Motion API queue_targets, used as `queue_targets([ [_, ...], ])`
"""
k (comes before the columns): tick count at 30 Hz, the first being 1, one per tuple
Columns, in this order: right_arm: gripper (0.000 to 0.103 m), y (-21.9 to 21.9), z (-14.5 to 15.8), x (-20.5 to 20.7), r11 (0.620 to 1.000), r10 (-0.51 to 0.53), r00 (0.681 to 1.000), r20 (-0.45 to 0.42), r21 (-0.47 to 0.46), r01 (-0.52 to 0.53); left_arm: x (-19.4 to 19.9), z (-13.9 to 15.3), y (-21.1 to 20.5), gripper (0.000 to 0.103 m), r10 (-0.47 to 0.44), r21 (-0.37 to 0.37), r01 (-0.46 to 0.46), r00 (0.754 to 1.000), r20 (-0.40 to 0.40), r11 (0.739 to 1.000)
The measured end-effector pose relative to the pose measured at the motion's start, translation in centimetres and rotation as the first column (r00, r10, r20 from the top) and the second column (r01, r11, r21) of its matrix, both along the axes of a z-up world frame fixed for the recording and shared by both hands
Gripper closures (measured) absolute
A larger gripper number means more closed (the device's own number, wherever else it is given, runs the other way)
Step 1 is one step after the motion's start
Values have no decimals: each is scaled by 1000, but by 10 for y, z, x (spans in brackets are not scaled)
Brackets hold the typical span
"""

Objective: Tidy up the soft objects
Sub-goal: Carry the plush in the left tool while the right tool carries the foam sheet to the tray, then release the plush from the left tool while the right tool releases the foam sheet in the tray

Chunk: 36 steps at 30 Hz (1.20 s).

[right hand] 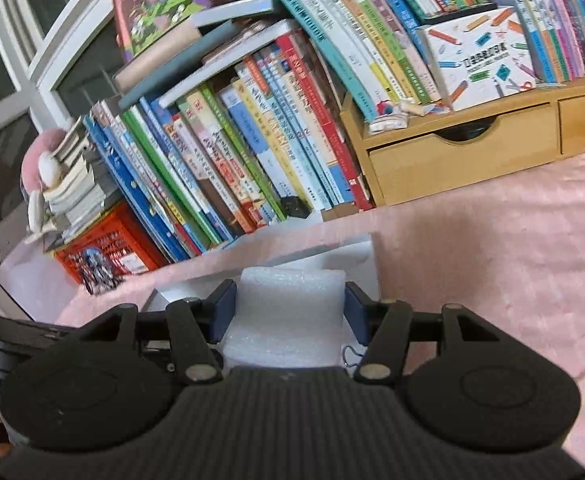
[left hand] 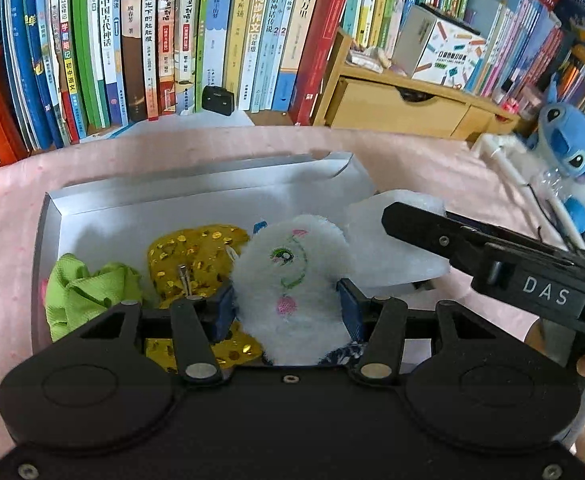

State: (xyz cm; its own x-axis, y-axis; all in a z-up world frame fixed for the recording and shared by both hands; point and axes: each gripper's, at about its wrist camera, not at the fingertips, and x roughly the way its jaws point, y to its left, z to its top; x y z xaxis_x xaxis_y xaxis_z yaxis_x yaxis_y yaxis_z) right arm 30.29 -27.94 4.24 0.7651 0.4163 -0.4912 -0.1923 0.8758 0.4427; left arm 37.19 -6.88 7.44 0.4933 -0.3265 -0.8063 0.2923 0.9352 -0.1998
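In the left wrist view, low in the centre, the left gripper (left hand: pixel 286 306) is clamped on a white plush toy (left hand: pixel 292 280) with an embroidered face, tilted down over the shallow white box (left hand: pixel 140 208) on the pink cloth (left hand: pixel 212 148). Already in the box, centre-left, lie a green cloth piece (left hand: pixel 88 292) and a gold sequinned bow (left hand: pixel 196 256). At mid-right, the right gripper (right hand: pixel 290 312) grips a white foam block (right hand: pixel 288 316), held over the box's right edge. Both items appear not yet released, so the sorting looks partly done. A blue plush (left hand: pixel 572 152) sits at far right, outside the box. Books (left hand: pixel 172 40) line the top.
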Motion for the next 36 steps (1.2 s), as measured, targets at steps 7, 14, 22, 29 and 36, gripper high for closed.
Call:
queue_targets([
  [7,42,9,-13,4,998,22,999,-24,-53,-23,1,-10,4,52,5,18,-5,1000,-20,1000],
  [14,42,10,-22,6,999,28,999,-36,-40,-29,1,-13,11,51,14,-8,-15,999,-30,1000],
  [22,38,12,-26,4,999,5,1000,-21,-33,-6,-6,-9,11,42,29,-15,-29,999,-22,999],
  [29,21,7,-14,-7,999,-29,1000,9,32,29,-29,19,19,20,52,-14,-51,997,50,999],
  [36,18,7,12,-30,998,-58,996,63,37,56,-63,41,38,17,61,-29,-59,994,86,998],
])
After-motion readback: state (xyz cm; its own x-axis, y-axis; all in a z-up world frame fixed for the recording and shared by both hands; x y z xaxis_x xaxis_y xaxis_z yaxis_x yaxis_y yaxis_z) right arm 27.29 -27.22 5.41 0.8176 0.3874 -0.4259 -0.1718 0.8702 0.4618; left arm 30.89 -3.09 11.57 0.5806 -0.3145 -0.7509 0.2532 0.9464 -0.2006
